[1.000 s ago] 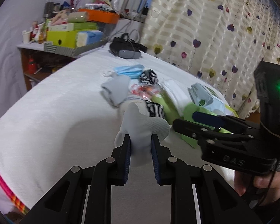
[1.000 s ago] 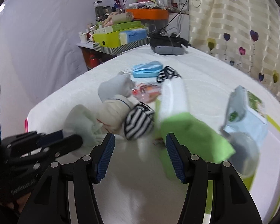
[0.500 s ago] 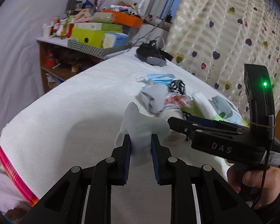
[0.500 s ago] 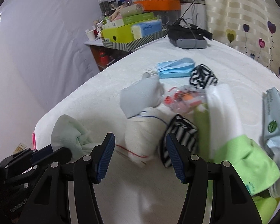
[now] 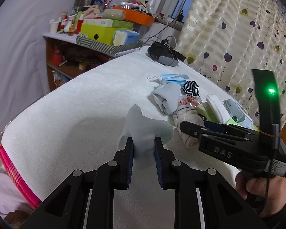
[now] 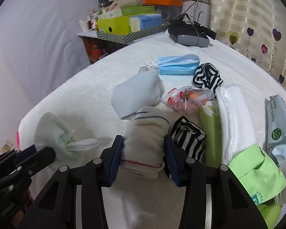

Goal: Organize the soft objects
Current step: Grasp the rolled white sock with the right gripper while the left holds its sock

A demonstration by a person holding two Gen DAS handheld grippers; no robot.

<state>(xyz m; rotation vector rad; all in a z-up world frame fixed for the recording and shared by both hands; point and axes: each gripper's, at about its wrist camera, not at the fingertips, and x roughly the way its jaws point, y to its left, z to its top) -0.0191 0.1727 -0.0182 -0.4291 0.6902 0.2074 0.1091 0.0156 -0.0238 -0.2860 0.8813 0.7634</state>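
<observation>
Your right gripper (image 6: pixel 143 156) has just slid forward until its still-parted fingers flank the cream sock (image 6: pixel 145 143) on the white cover (image 6: pixel 82 95), so that grab is next. Your left gripper (image 5: pixel 143 147) stays narrowly clamped on the pale sock (image 5: pixel 145 131), just left of the pile.

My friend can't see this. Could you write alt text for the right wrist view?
The right hand-held gripper straddles a cream sock roll on a white bed, beside a striped sock, folded towels and a blue face mask.
</observation>
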